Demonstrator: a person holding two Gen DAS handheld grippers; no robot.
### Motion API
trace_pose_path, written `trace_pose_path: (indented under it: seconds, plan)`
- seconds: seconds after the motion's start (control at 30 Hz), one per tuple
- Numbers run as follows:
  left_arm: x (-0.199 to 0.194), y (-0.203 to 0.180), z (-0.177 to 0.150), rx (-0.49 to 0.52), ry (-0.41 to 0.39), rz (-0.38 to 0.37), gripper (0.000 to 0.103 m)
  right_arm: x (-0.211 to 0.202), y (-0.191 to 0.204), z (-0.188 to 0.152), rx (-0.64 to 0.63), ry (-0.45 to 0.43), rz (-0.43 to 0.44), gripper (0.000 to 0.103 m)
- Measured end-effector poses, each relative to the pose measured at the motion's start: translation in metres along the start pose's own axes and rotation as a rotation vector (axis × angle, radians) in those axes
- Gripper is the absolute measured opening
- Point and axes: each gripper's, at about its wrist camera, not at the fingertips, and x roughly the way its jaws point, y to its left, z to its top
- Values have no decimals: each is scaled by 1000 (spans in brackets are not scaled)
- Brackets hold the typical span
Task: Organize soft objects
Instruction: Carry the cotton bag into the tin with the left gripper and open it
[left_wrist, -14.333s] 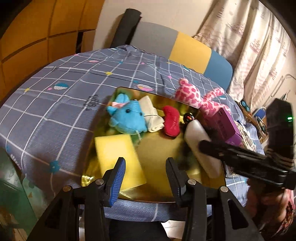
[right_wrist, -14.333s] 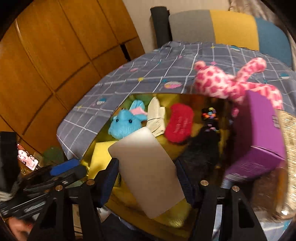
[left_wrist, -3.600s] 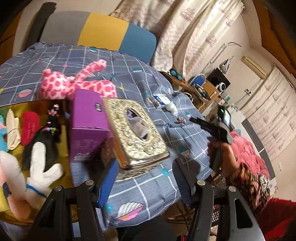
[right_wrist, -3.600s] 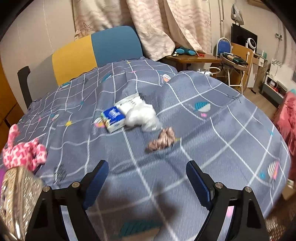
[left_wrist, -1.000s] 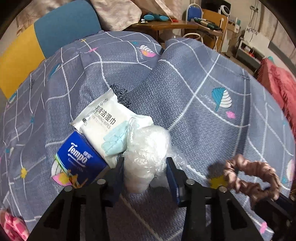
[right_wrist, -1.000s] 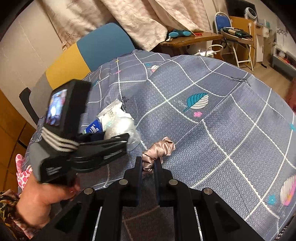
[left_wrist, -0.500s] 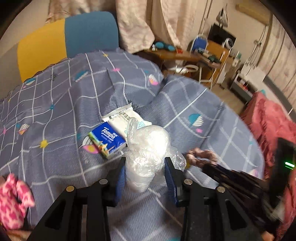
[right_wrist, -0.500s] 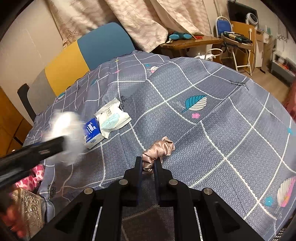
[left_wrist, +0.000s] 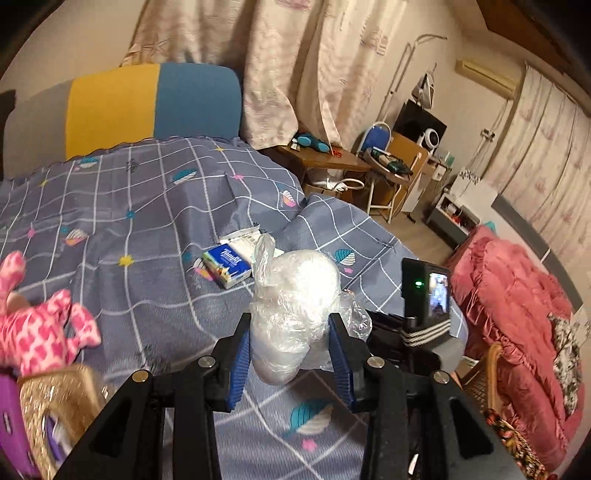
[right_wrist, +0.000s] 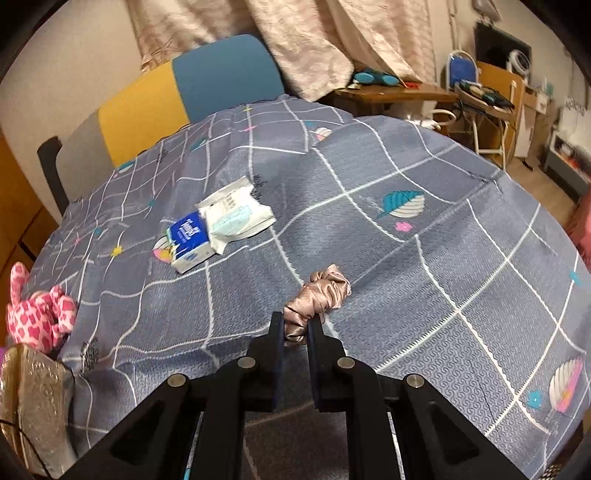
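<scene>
Your left hand-held gripper (left_wrist: 291, 354) is closed on the plastic-wrapped white bundle (left_wrist: 295, 314), both blue pads pressed into its sides. The bundle stands roughly upright between the fingers, its long axis running from the rounded bottom near you up to the twisted plastic tail that points up and away, leaning a little left. It is lifted off the counter (left_wrist: 147, 295), with the grey checked cloth showing beneath it.

Your right hand-held gripper (right_wrist: 295, 328) is nearly closed and pinches the near end of the pinkish-brown satin scrunchie (right_wrist: 317, 295). The scrunchie lies with its long axis running away from you and slightly right; whether its far end touches the cloth cannot be told.

At the near left edge of the counter sits the gold embossed tissue box (right_wrist: 29, 398); its contents cannot be made out. Just beyond it lies the pink spotted plush toy (right_wrist: 37, 314).

Farther out, toward the middle of the counter, the blue tissue pack (right_wrist: 188, 240) lies flat, and the white wet-wipe pack (right_wrist: 236, 214) touches its far right side, partly overlapping it.

At the far edge stands the yellow and blue chair back (right_wrist: 184, 96).
</scene>
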Motion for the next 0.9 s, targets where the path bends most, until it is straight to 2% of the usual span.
trace_pose_path:
  seconds: [0.23,0.37,0.57,0.77,0.9]
  plan:
    - [-40,13,-23,-37,-21,-22,39,-2,21,-6,-89,-17,2,12]
    - [-71,23,-40,-37,-54,-9,39,-5,27,-7,-113,-27,2,12]
    - [-132,62,-70,-41,-107,91,39,-12,33,-10,-123,-47,3,12]
    - [-201,135,-98,-169,-160,213,39,-25,49,-18,-171,-83,-17,12]
    - [-234,192,-121,-250,-172,339,39,-38,65,-29,-223,-114,-25,12]
